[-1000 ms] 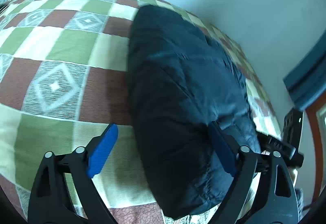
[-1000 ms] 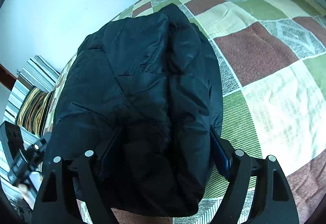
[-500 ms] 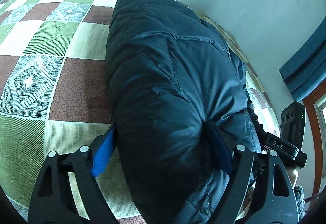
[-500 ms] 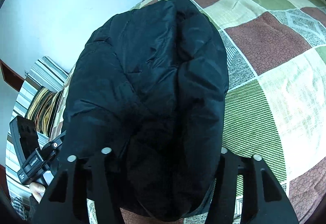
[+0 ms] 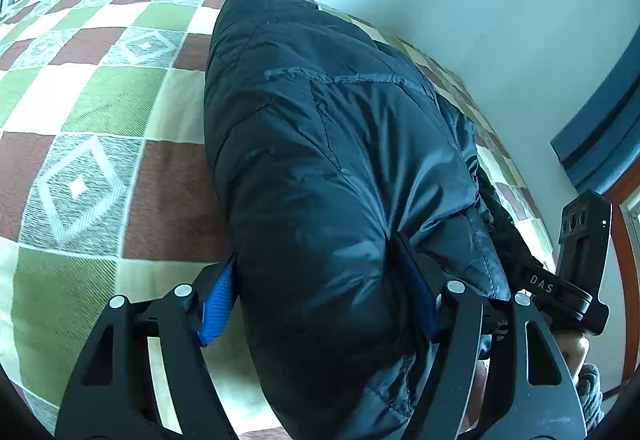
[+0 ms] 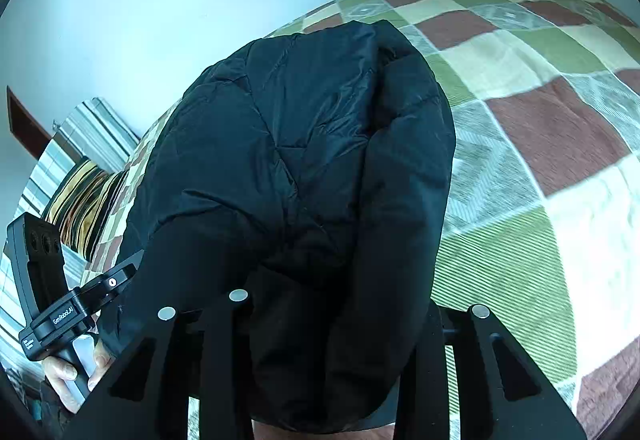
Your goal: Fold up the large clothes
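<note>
A dark navy puffer jacket (image 5: 320, 167) lies bunched on the checked bedspread (image 5: 92, 111) and rises toward both cameras. My left gripper (image 5: 320, 300) is shut on a thick fold at its near edge; a blue finger pad (image 5: 218, 300) shows on the left. My right gripper (image 6: 324, 324) is shut on another thick fold of the jacket (image 6: 304, 167), and the cloth hides its pads. Each view shows the other gripper at its edge, the right one in the left wrist view (image 5: 576, 272), the left one in the right wrist view (image 6: 60, 288).
The bedspread (image 6: 540, 127) has green, brown and cream squares. A pale wall stands close behind the bed. A striped pillow (image 6: 84, 195) lies at the bed's end. A blue curtain (image 5: 600, 127) and a wooden frame stand at the other end.
Both grippers have closed onto the jacket and lifted its near edge. The jacket now fills more of both views and stands higher off the bedspread.
</note>
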Demonstrator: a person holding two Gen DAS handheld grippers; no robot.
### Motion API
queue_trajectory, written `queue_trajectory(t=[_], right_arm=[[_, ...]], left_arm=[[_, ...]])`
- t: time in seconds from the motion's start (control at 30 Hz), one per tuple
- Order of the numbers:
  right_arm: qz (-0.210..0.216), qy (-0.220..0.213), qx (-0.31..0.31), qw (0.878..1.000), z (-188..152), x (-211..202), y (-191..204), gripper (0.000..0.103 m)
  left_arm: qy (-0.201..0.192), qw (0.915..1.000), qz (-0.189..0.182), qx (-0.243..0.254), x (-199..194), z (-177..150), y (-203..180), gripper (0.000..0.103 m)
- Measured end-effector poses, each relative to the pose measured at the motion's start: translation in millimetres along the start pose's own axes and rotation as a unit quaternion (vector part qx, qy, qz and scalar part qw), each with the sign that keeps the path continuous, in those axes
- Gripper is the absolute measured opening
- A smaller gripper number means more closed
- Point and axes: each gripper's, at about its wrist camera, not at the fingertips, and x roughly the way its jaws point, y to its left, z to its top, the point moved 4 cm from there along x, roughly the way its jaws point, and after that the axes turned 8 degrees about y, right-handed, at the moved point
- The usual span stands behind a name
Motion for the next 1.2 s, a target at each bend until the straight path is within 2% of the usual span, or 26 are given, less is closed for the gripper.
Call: queue_trajectory(t=[0.27,0.5,1.2], right_arm=[[0.021,0.011,-0.015,1.000,21,28,23,0.034],[0.022,0.019,-0.025,0.999,36,49,40,0.034],[0.034,0.036,-0.021,0.999,50,73,44,0.034]], left_arm=[[-0.013,0.9996,0.021,-0.012,-10,20,32,0.071],[-0.016,0.9994,0.024,-0.022,-10,32,58,0.071],[-0.021,0.9989,0.032,-0.025,-8,40,78,0.071]])
